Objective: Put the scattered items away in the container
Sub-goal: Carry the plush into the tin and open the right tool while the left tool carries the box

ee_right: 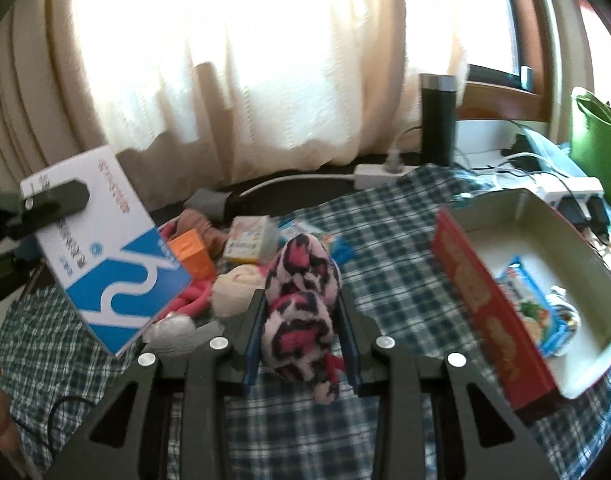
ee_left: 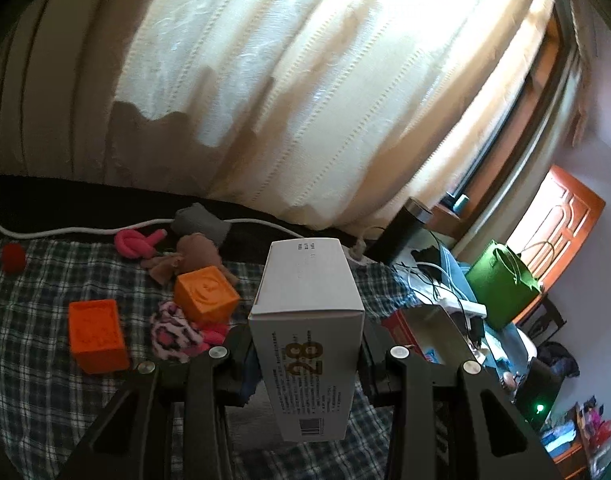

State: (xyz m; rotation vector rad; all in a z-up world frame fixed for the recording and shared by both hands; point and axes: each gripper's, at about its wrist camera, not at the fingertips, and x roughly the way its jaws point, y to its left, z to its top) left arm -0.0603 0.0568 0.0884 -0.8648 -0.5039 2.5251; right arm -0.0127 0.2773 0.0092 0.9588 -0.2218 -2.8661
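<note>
My left gripper [ee_left: 305, 344] is shut on a white and blue carton [ee_left: 307, 320] and holds it above the plaid cloth; the carton also shows at the left of the right wrist view [ee_right: 105, 248]. My right gripper [ee_right: 301, 332] is shut on a pink and black spotted fuzzy sock [ee_right: 299, 300], lifted over the cloth. The container, a red-sided cardboard box [ee_right: 473, 280], lies open at the right and holds a blue snack packet [ee_right: 533, 308]. Scattered items remain on the cloth: orange cubes [ee_left: 97, 336] [ee_left: 205, 294], a brown plush [ee_left: 193, 260], a pink knotted rope [ee_left: 137, 242].
A plaid cloth [ee_right: 385, 236] covers the bed. A power strip [ee_right: 381, 174] with cable and a black flask [ee_right: 437, 120] stand by the curtain. A green bag [ee_left: 501, 284] and cluttered wires lie at the right. A small colourful box [ee_right: 249, 240] and cream sock ball [ee_right: 237, 284] lie mid-cloth.
</note>
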